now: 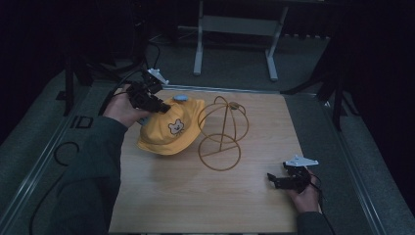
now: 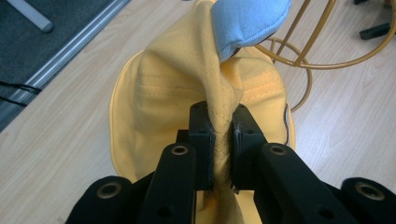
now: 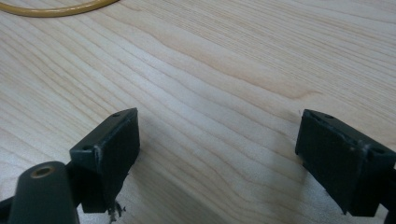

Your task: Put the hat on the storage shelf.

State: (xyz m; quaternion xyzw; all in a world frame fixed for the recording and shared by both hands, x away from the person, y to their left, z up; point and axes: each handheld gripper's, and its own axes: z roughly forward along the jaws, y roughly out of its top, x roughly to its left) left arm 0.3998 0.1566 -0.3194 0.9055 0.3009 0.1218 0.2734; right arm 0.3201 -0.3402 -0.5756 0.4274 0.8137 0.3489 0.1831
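A yellow child's hat [image 1: 169,132] with a bear face and small blue ears hangs tilted over the wooden table [image 1: 195,205], left of a gold wire hat stand [image 1: 222,134]. My left gripper [image 1: 155,105] is shut on the hat's fabric near its top. In the left gripper view the yellow cloth [image 2: 168,88] is pinched into a fold between the jaws of the left gripper [image 2: 223,135], with a blue ear [image 2: 245,21] above and the wire stand [image 2: 322,56] behind. My right gripper [image 1: 275,180] rests open near the table's right front edge; in the right gripper view the right gripper [image 3: 217,144] has bare wood between its jaws.
A piece of the stand's gold base ring [image 3: 56,9] curves across the top left of the right gripper view. A metal rail [image 1: 230,90] borders the table's far edge. A grey frame with legs [image 1: 235,29] stands on the dark floor beyond. Dark mats flank the table.
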